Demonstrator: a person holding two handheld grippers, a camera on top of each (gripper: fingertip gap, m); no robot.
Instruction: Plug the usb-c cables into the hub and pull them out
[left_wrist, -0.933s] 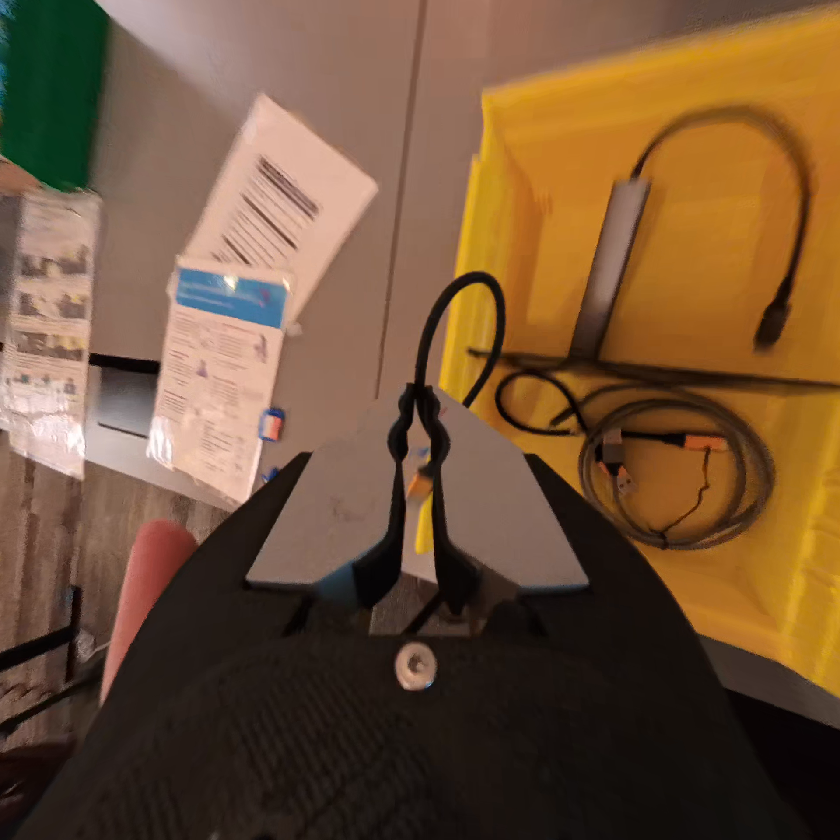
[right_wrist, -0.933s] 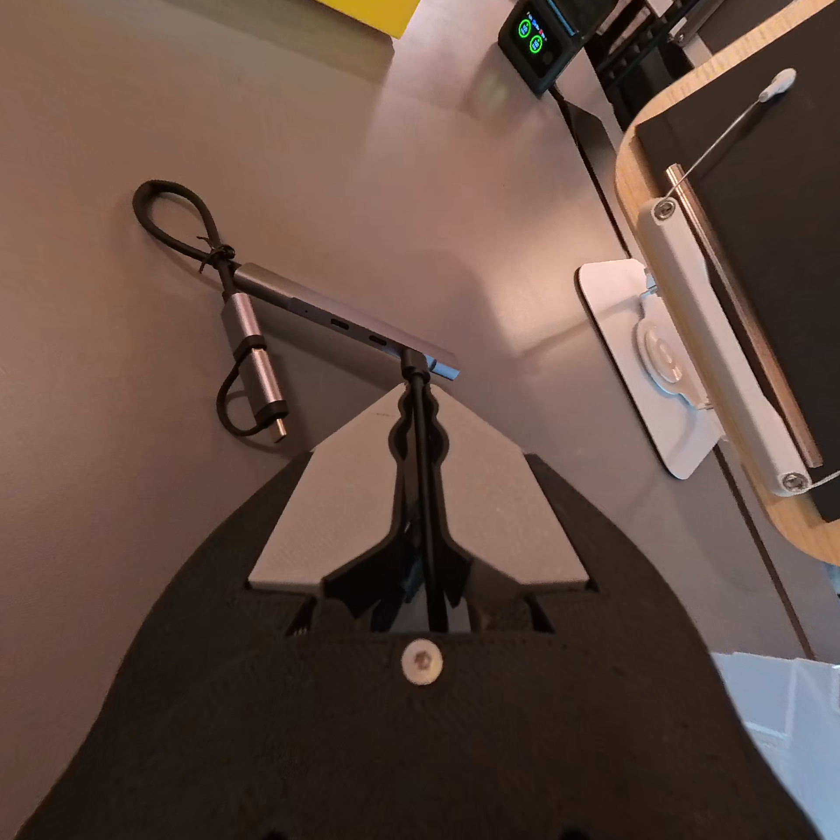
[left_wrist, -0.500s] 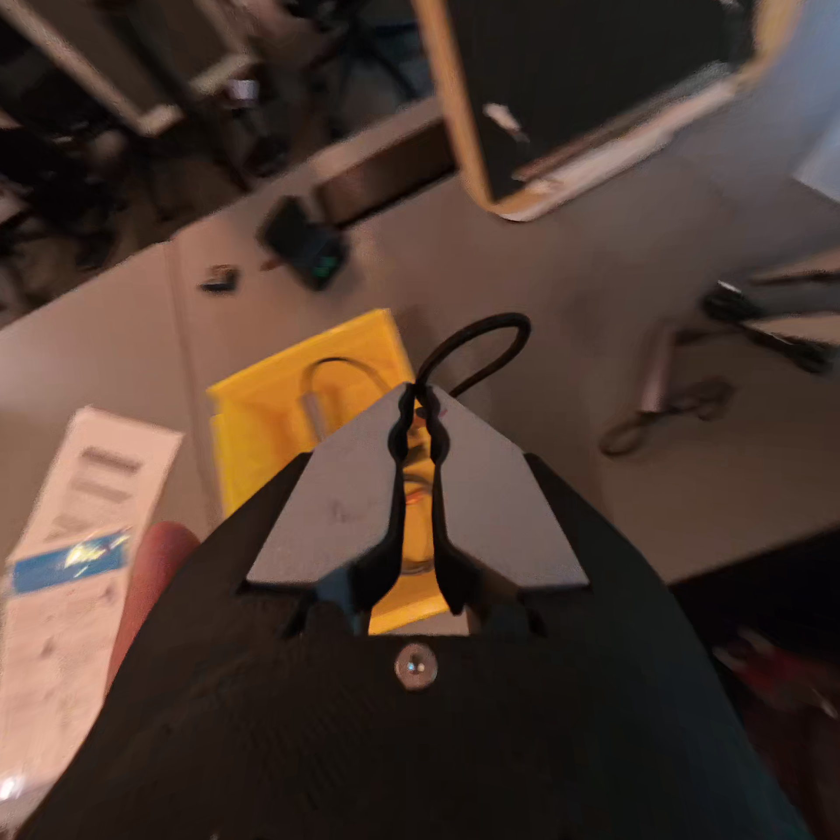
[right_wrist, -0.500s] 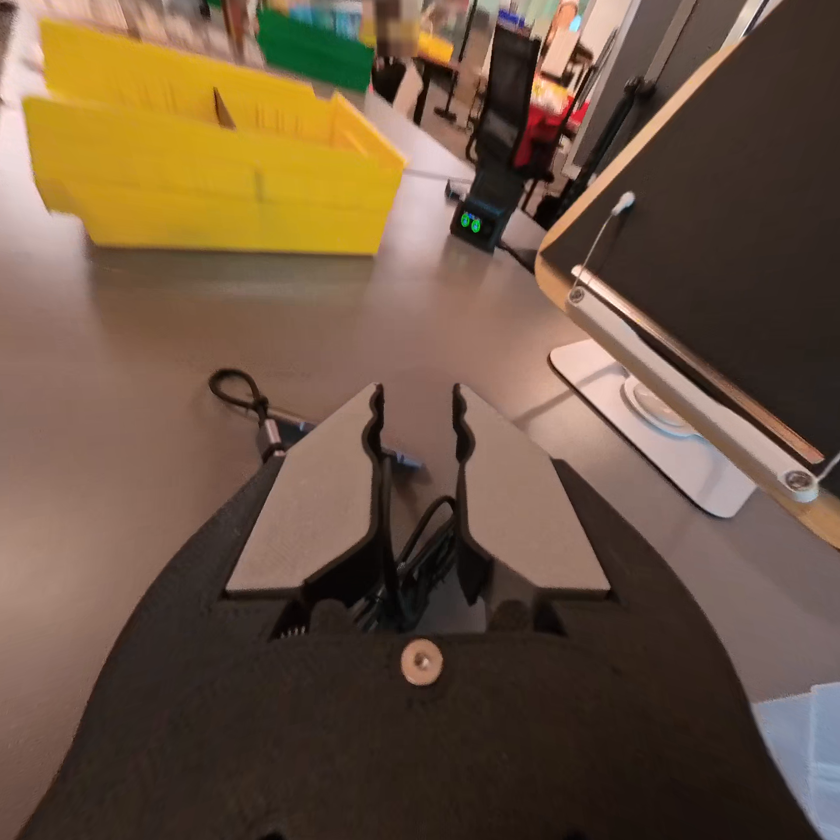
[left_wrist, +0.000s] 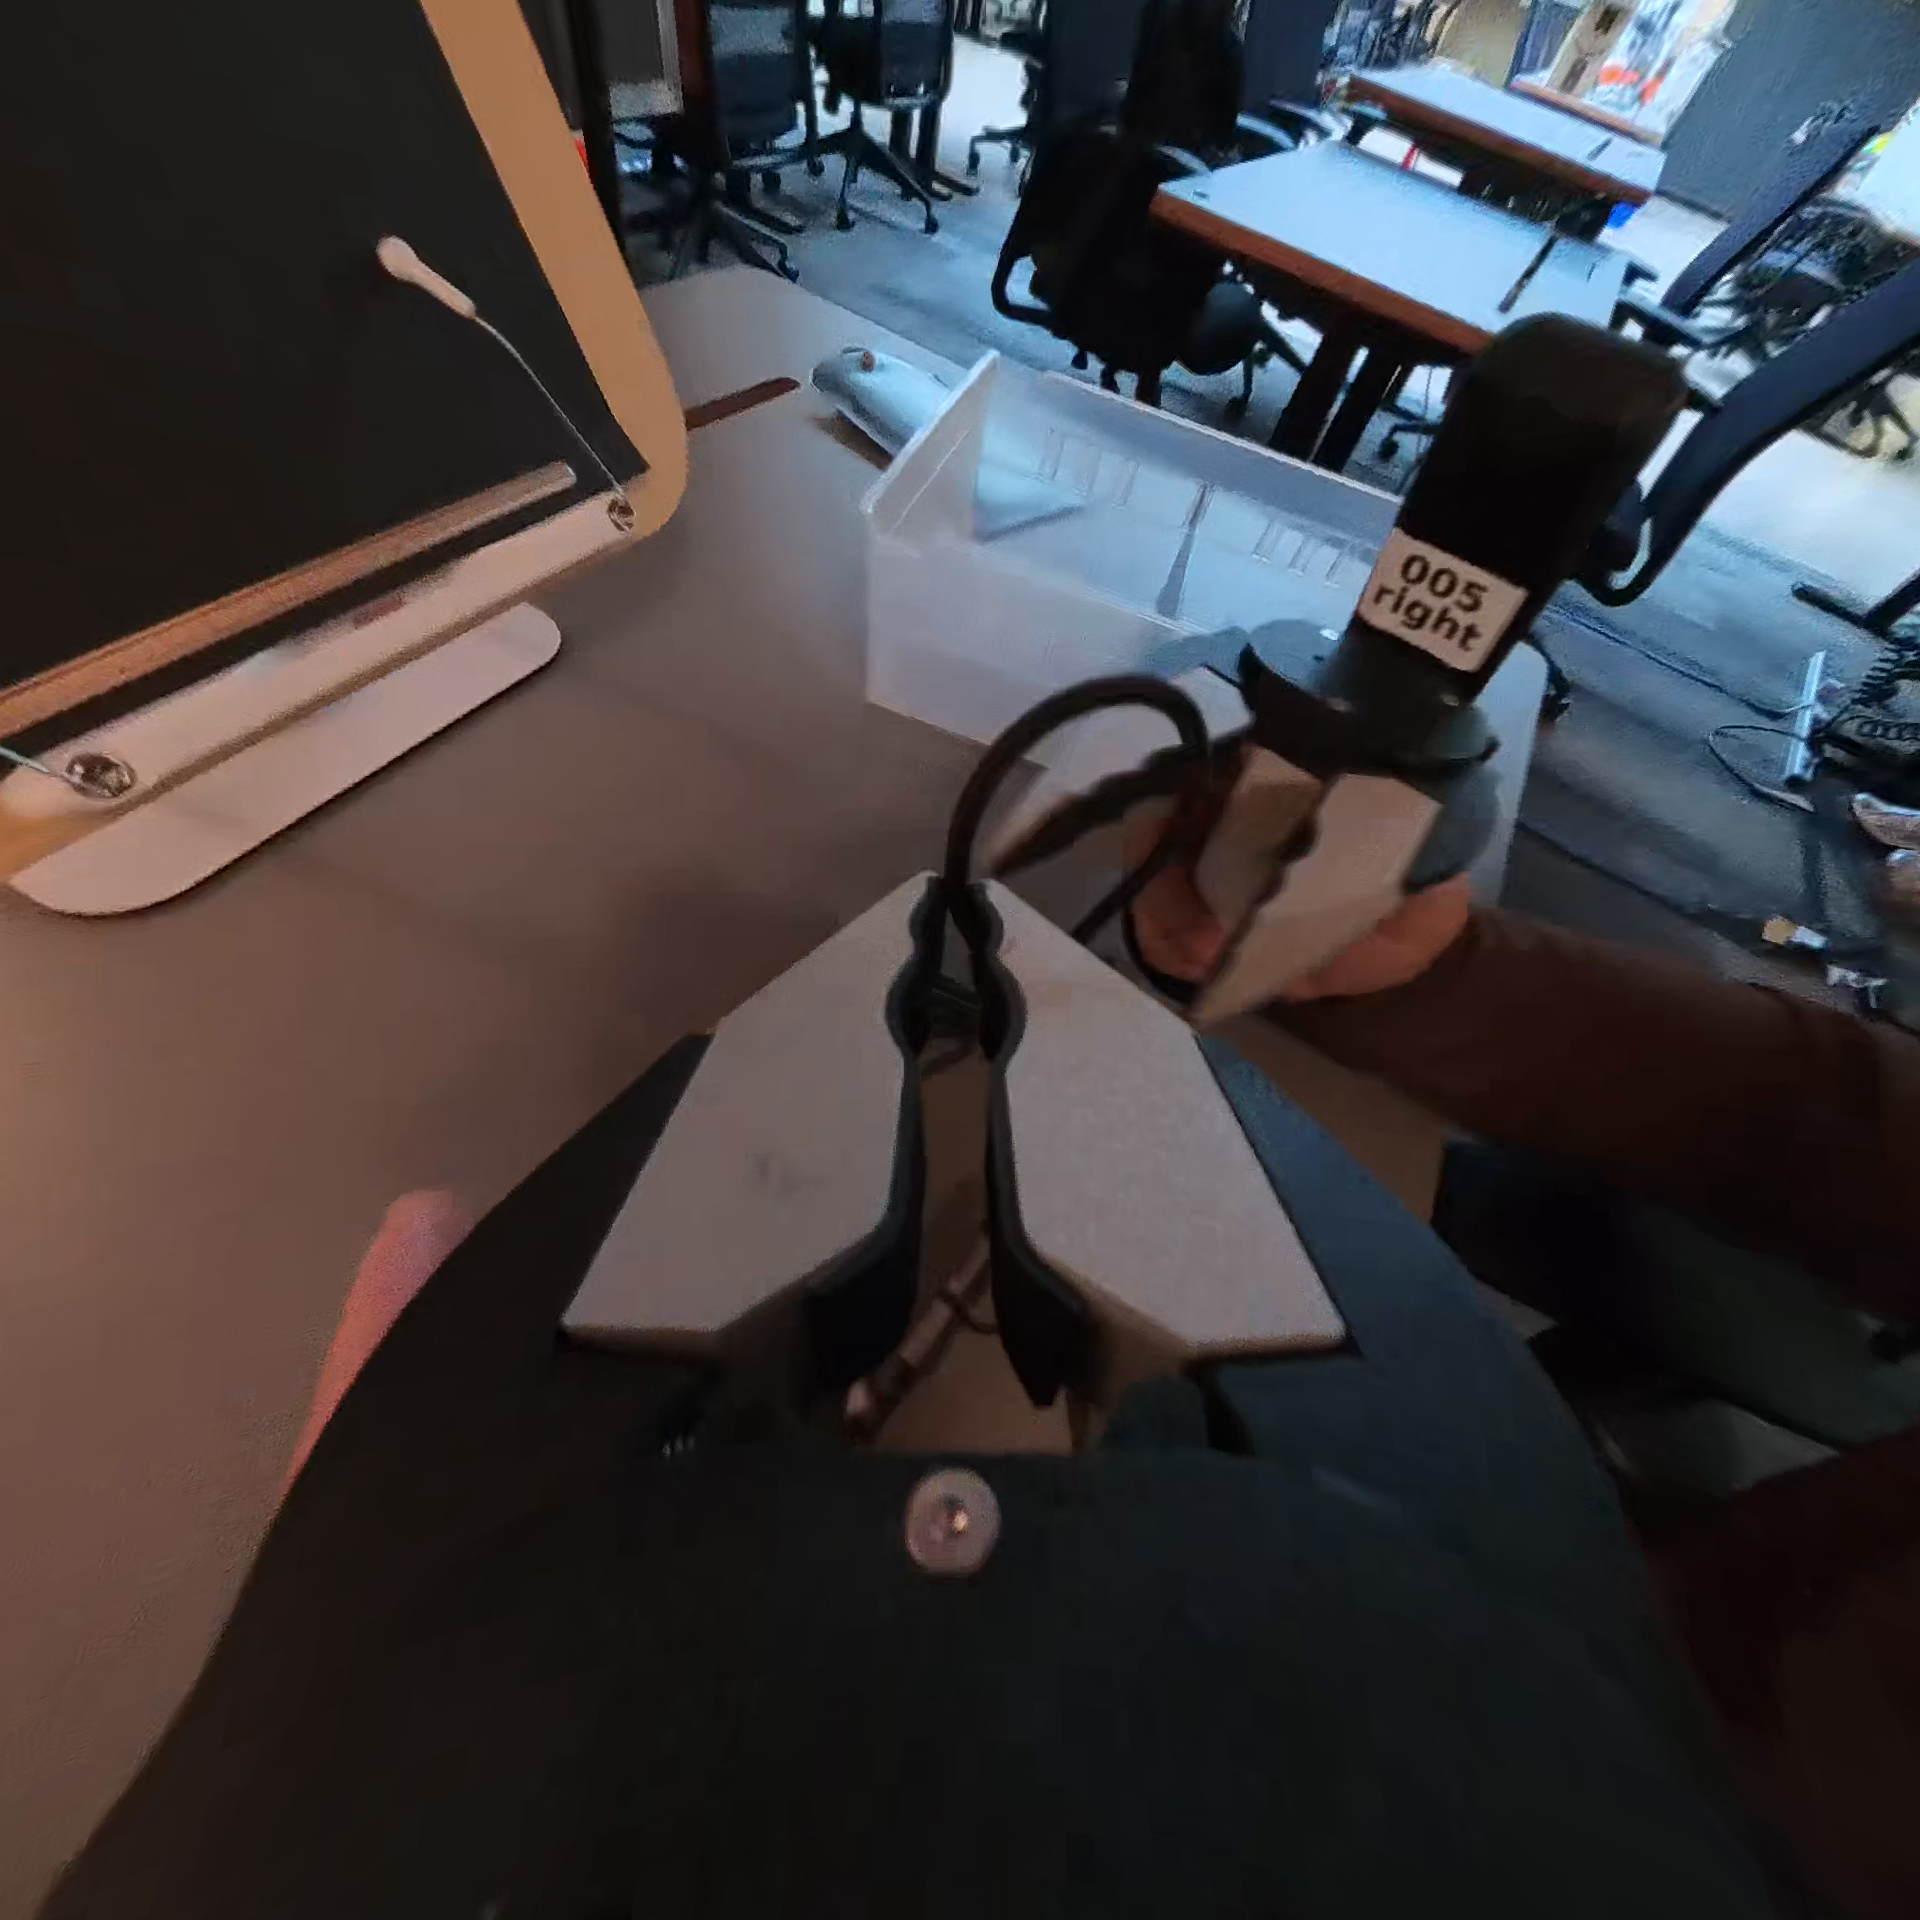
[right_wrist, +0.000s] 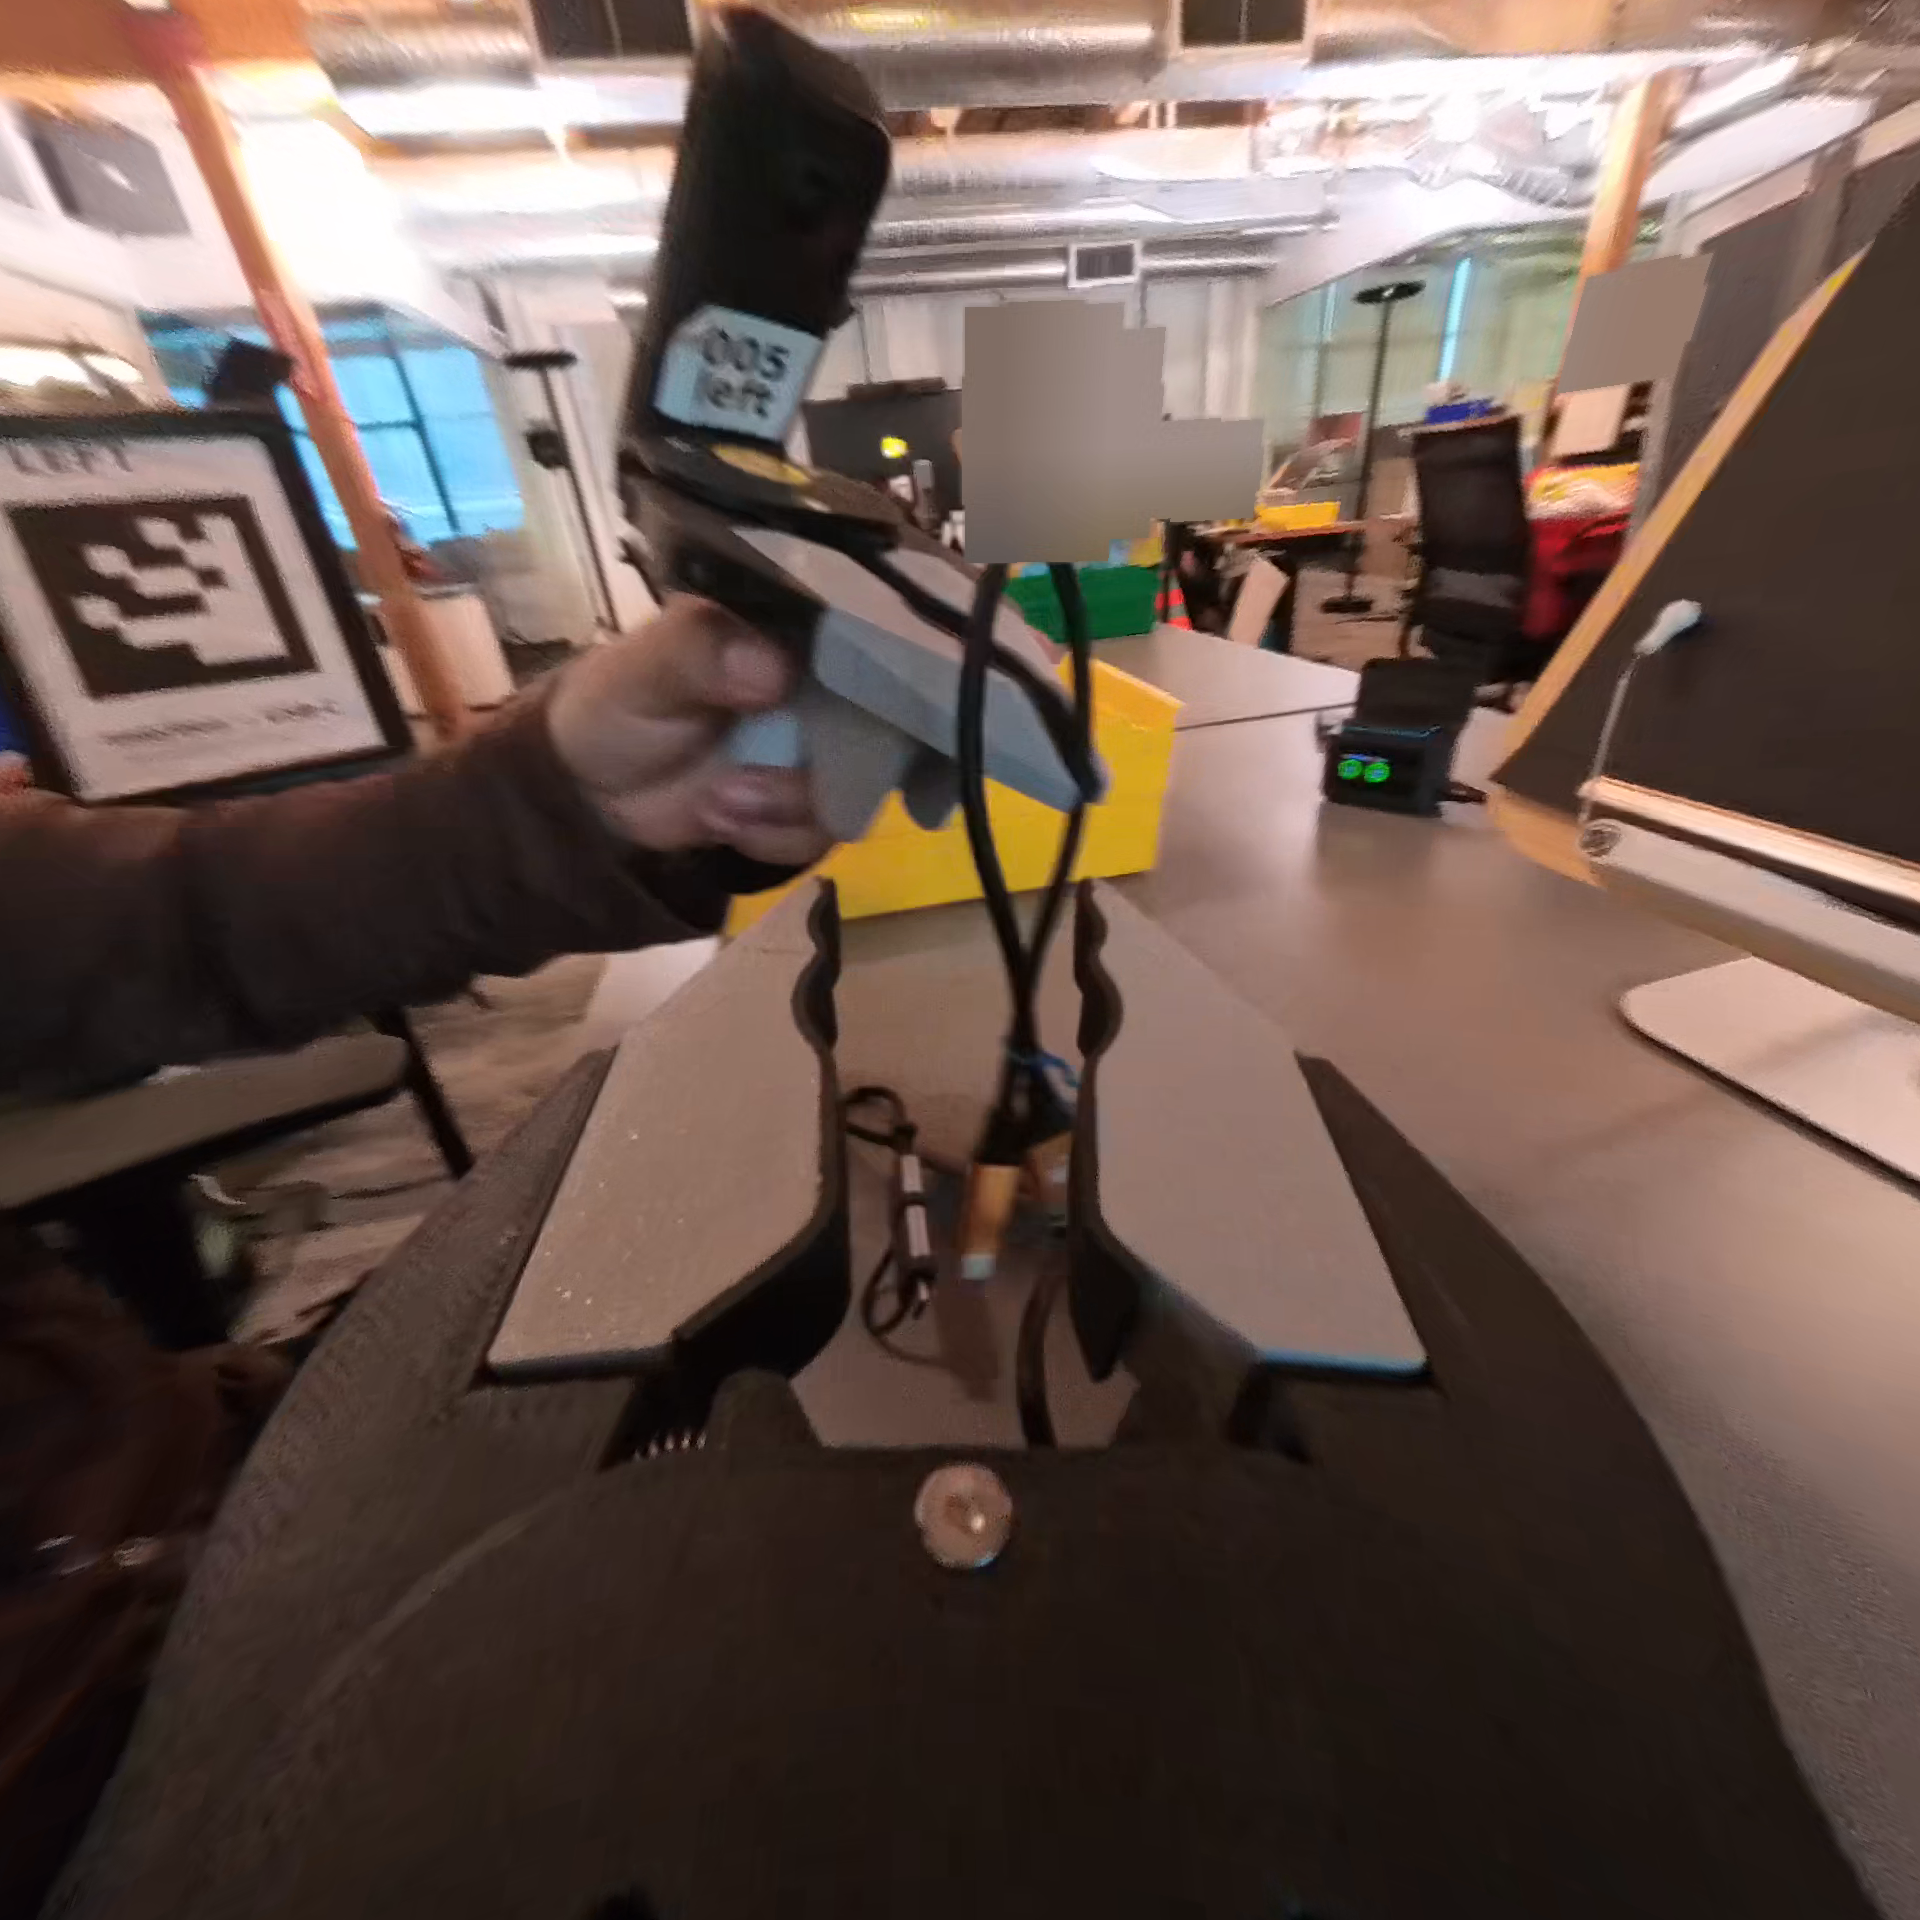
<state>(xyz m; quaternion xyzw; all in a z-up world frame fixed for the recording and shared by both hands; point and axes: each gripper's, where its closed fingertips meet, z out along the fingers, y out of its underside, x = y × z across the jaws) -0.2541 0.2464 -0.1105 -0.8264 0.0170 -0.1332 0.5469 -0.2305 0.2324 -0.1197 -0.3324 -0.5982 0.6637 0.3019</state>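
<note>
Left gripper (left_wrist: 951, 914): clenched at its tips on a black cable (left_wrist: 1049, 717), which loops up and over ahead of them. Right gripper (right_wrist: 951, 935): fingers spread, grasping nothing. The cable's gold-collared plug (right_wrist: 987, 1205) dangles between the right fingers. Below and just beyond, the hub (right_wrist: 909, 1210) lies on the grey table (right_wrist: 1455, 997). Farther off, a yellow bin (right_wrist: 1039, 821). Judged step: handover of the plug end. Next: the right fingers must close squarely on the plug.
</note>
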